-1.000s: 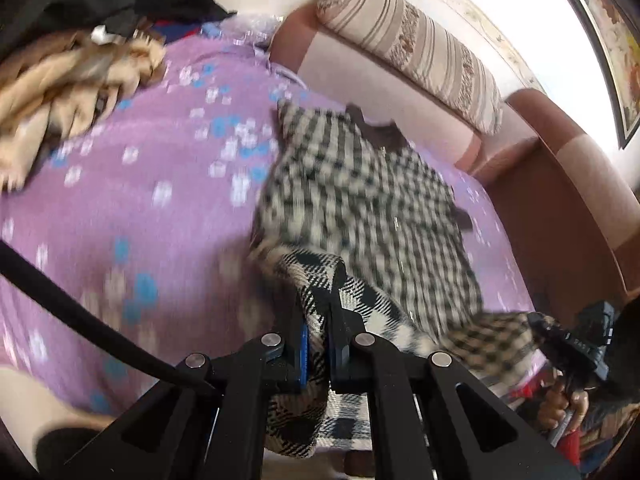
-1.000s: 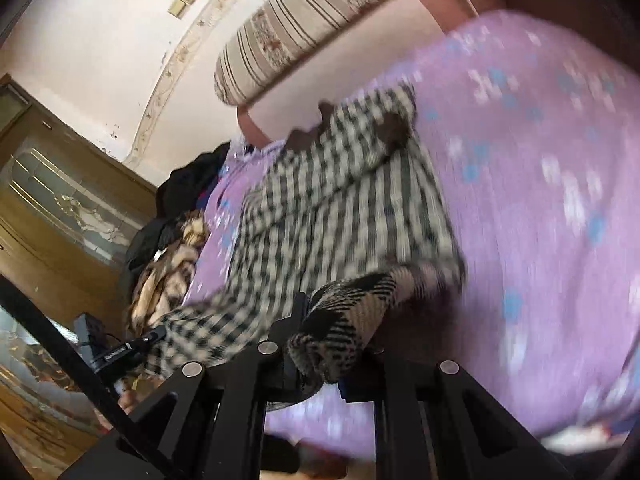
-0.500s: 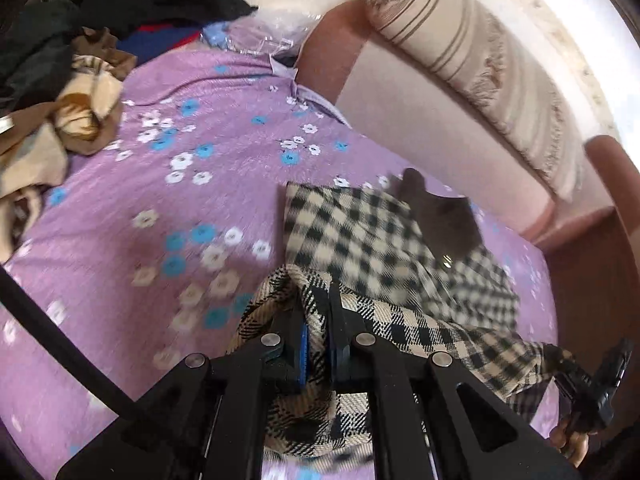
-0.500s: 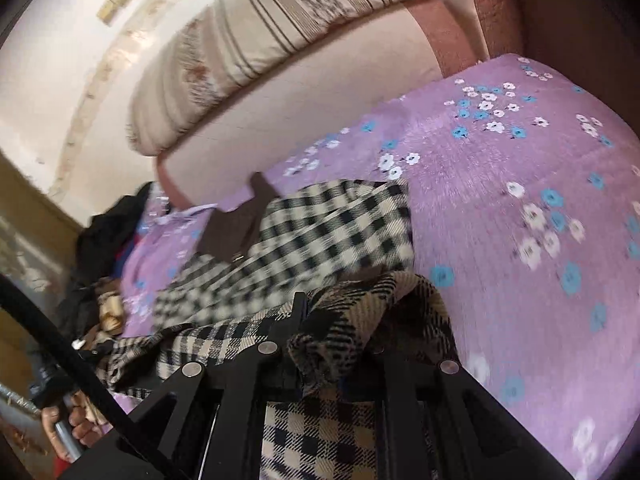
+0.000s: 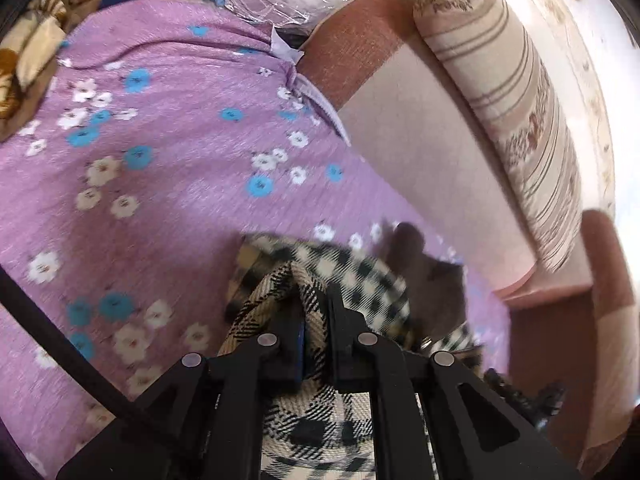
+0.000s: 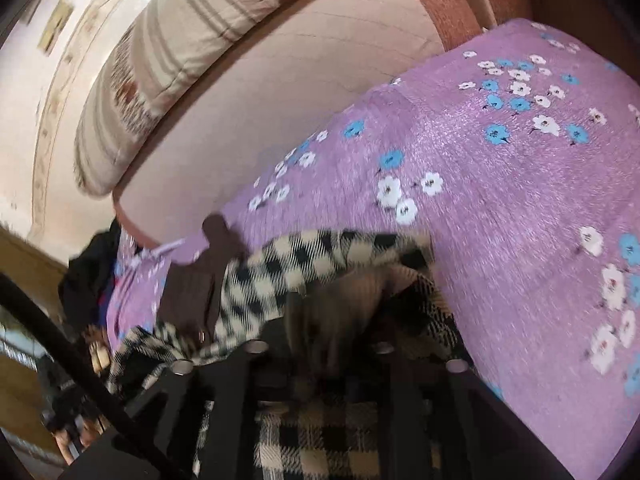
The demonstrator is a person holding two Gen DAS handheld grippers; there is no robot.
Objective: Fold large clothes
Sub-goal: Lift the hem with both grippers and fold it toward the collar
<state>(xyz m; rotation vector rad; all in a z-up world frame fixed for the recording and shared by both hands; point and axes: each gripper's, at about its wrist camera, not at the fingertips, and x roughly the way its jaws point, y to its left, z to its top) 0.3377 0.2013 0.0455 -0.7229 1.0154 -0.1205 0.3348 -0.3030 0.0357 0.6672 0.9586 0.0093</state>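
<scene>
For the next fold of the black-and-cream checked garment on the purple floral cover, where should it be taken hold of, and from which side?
Probably at the doubled near hem of the black-and-cream checked garment, one corner per gripper, coming from the open near side. The left gripper already pinches one corner there; the right gripper is opening with cloth between its jaws. The far side, with the dark brown collar, lies close to the sofa backrest.

Checked garment [image 5: 360, 280] is lying on the bed cover [image 5: 160, 184], near edge, bunched ahead of left tool [image 5: 314, 336] and right tool [image 6: 320, 344]. Backrest [image 5: 408, 136] is standing behind it, bolster [image 5: 516, 92] resting on top. Clothes pile [image 5: 28, 52] is sitting far left.
</scene>
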